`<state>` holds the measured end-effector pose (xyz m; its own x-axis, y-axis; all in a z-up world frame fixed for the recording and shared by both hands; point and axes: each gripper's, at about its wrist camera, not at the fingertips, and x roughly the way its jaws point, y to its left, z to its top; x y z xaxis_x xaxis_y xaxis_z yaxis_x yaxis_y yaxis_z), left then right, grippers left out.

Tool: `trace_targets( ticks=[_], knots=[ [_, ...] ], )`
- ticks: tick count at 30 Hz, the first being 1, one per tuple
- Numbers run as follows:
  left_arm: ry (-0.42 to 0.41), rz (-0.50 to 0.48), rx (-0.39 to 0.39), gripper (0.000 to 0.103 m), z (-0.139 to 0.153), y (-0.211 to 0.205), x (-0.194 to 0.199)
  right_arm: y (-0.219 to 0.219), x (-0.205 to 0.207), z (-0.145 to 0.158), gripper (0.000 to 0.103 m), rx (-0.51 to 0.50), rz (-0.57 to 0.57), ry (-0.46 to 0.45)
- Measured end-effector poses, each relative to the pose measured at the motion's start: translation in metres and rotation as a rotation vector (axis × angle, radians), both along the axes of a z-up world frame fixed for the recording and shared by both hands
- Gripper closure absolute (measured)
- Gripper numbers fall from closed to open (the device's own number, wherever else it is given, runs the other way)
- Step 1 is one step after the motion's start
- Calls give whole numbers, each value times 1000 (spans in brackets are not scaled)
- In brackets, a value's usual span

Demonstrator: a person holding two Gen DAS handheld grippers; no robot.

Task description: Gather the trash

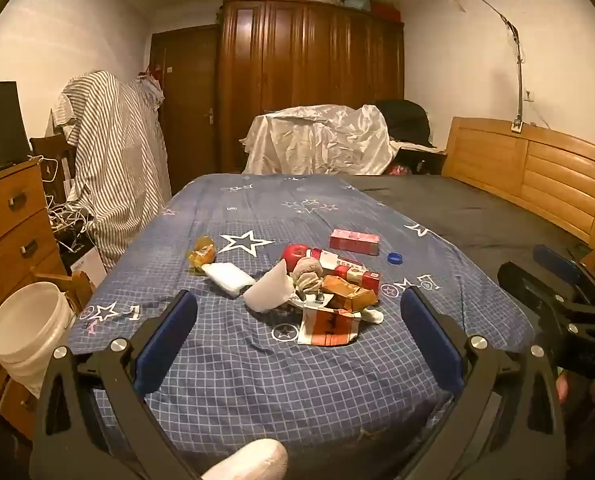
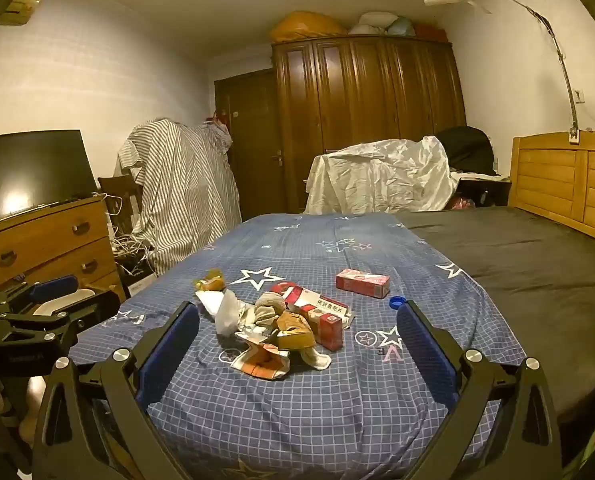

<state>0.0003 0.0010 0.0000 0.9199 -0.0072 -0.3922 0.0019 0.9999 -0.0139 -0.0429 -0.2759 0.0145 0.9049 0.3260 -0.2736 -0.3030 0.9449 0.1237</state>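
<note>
Left tool (image 1: pixel 297 328) is observed released, jaws spread to full width, nothing between the blue pads (image 1: pixel 165 340). Right tool (image 2: pixel 297 340) is likewise released and empty, pads (image 2: pixel 425 344) wide apart.

Both tools are held above the near end of the bed (image 1: pixel 257 380), pointed slightly downward toward a trash pile (image 1: pixel 321 300) lying on the blue checked, star-printed bedspread (image 2: pixel 297 400).

Relative to the left tool: the pile is found ahead, roughly centred in the gap between the pads, slightly toward the right pad, not touched. A white crumpled paper (image 1: pixel 269 292) lies at the near-left of the pile; a torn orange-and-white wrapper (image 1: pixel 327 326) lies nearest the tool. A white packet (image 1: pixel 229 278) and a yellow wrapper (image 1: pixel 201 254) are noted further ahead and to the left. A red box (image 1: pixel 353 241) lies beyond the pile, apart from it; a blue bottle cap (image 1: pixel 394 258) sits ahead of the right pad.

Relative to the right tool: the pile (image 2: pixel 285 332) is ahead and left of centre, untouched. The red box (image 2: pixel 362 283) is ahead, right of centre; the cap (image 2: pixel 397 302) lies just beyond the right pad tip (contact cannot be told).

A white bucket (image 1: pixel 29 332) stands on the floor to the left of the left tool, beside the bed.
</note>
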Motion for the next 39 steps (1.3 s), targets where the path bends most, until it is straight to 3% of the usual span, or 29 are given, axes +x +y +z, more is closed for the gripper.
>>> trace_targets(
  ticks=[39],
  knots=[
    [45, 31, -3, 5, -5, 11, 7, 8, 3, -4, 4, -12, 23, 14]
  ],
)
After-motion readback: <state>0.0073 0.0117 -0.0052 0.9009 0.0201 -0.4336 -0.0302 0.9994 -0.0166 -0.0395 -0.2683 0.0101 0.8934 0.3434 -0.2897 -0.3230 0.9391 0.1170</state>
